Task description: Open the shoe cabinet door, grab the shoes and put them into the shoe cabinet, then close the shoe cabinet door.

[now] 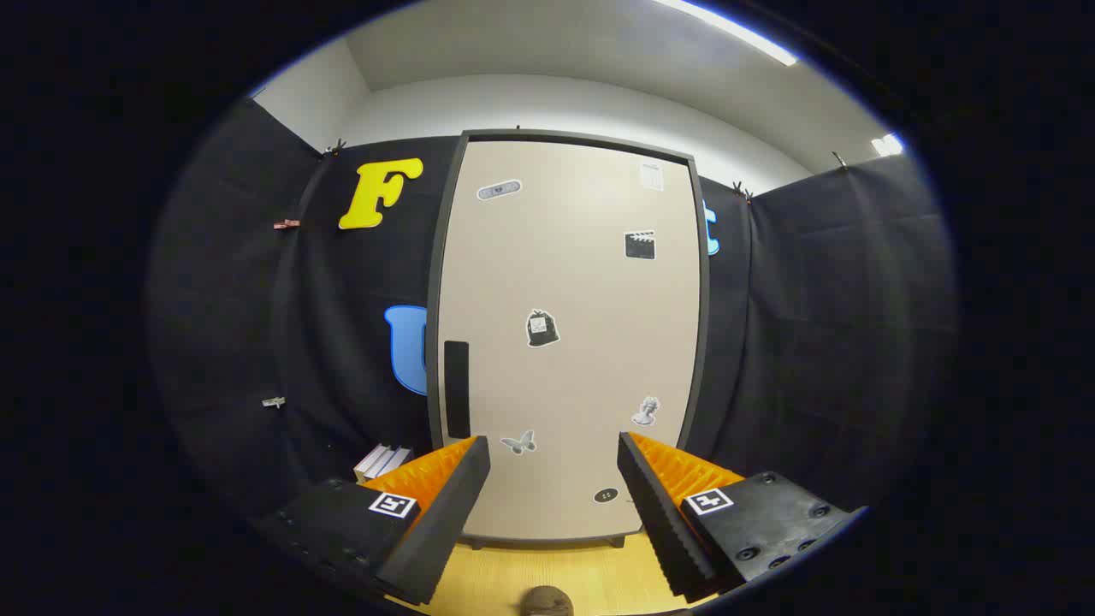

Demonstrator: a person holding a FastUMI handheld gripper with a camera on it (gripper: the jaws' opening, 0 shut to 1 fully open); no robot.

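Note:
A tall shoe cabinet (573,257) stands straight ahead, its beige door shut inside a dark frame. Several small stickers dot the door. A dark vertical handle (457,389) sits near the door's lower left edge, just beyond my left finger. My gripper (554,449) is open, its two fingers spread wide with nothing between them, pointing at the lower part of the door from a short way off. Close below the fingers, the brown rounded top of something (547,601) pokes up from the wooden floor; whether it is a shoe I cannot tell.
Black cloth walls close in on both sides of the cabinet. A light wooden floor (556,577) runs from the cabinet's base toward me. A small stack of white boxes (382,460) lies on the floor left of the cabinet, behind my left finger.

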